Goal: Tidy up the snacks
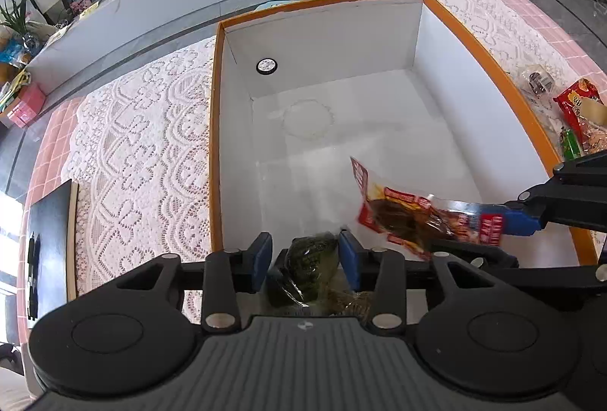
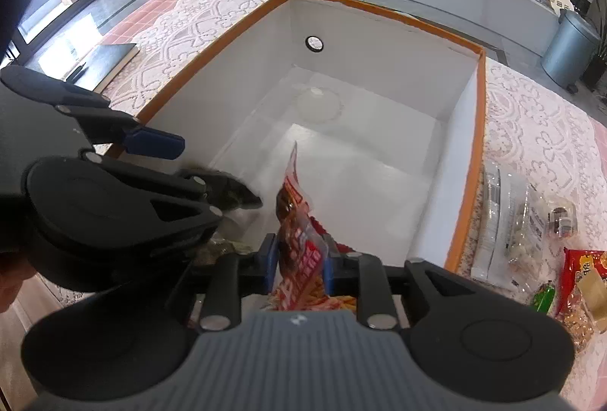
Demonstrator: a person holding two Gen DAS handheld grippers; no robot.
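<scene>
While lace cloth [image 1: 144,153] covers pink table [image 1: 53,141], left fingers [image 1: 265,259] released, right fingers [image 2: 270,261] grasping red packet [image 2: 299,255].

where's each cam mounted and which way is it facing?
Left wrist: on the left tongs, looking steeply down into the box; own blue pads flank a green packet, gap on the left side; right tongs enter from the right.
Right wrist: on the right tongs, looking steeply down into the box from its other side; pads on a red packet; left tongs enter at left, with part of a hand at the left edge.
Shared: box, red packet, lace cloth, snacks on the table, bin.
</scene>
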